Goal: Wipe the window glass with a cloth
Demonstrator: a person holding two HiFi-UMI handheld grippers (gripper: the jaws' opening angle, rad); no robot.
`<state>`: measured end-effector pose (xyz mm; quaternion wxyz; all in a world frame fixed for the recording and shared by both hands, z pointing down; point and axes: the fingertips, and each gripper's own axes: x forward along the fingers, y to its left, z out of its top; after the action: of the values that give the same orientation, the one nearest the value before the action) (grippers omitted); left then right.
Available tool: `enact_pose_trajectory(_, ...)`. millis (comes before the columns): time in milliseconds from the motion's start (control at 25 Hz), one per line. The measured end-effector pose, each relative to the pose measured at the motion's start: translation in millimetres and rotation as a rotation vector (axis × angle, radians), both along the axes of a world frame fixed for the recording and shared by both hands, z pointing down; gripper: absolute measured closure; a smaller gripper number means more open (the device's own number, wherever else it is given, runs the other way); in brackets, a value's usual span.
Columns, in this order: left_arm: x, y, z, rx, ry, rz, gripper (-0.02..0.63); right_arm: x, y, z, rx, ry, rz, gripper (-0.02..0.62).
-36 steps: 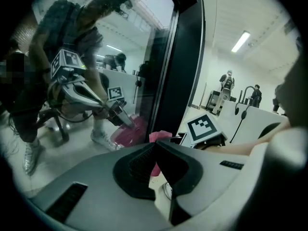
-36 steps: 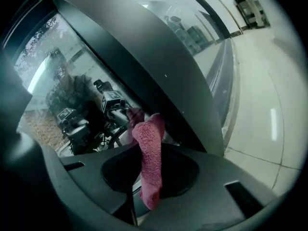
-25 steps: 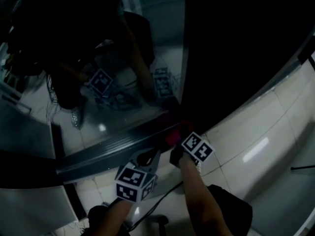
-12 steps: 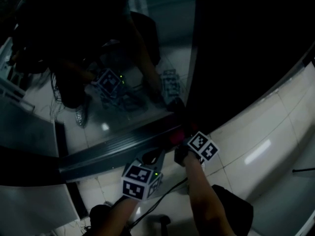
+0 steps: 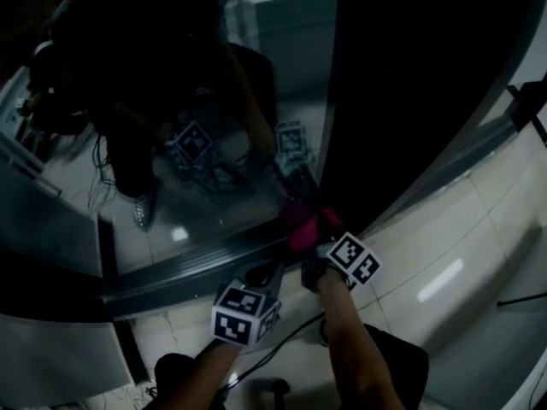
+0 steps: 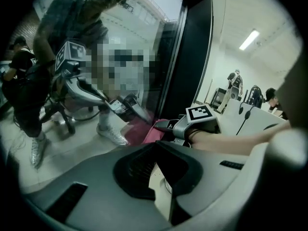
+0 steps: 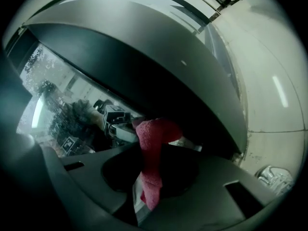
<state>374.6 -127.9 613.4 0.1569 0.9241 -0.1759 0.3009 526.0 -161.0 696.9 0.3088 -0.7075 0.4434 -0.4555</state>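
The window glass (image 5: 214, 101) fills the upper left and mirrors a person and both grippers. A red cloth (image 5: 306, 225) lies bunched against the bottom of the pane, beside the dark upright frame (image 5: 385, 84). My right gripper (image 5: 318, 244) is shut on this cloth, which hangs out between its jaws in the right gripper view (image 7: 156, 131). My left gripper (image 5: 267, 272) hovers just left of it, above the sill rail (image 5: 188, 259), touching nothing. In the left gripper view the left gripper's (image 6: 155, 146) jaws meet with nothing between them, and the cloth (image 6: 144, 131) shows ahead.
A pale tiled floor (image 5: 444, 254) runs to the right of the frame. A dark cable (image 5: 282, 340) trails over the tiles near my feet. Other people (image 6: 236, 81) stand far off in the room. A shiny metal item (image 7: 274, 177) lies on the floor at lower right.
Both grippers have shifted slightly right along the bottom of the glass. The red cloth now shows more plainly against the pane. Both grips are unchanged.
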Motion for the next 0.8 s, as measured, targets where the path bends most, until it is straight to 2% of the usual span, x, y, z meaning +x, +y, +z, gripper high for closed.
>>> enact_pose_trajectory(160, 2.8, -0.2, -12.6, 0.029, 0.032, 0.0, 0.604, 5.5, 1.6, -23.3, 0.031, 0.032, -0.008, 0.522)
enact_pose_trajectory(360, 9.0, -9.1, -54.2, 0.065, 0.068, -0.009, 0.604, 13.7, -4.8, -87.3, 0.081, 0.084, -0.021, 0.522)
enact_pose_trajectory(800, 12.5, -15.8, -106.3, 0.113, 0.121, -0.03, 0.604, 14.9, -13.6, -206.1, 0.232, 0.19, -0.04, 0.522)
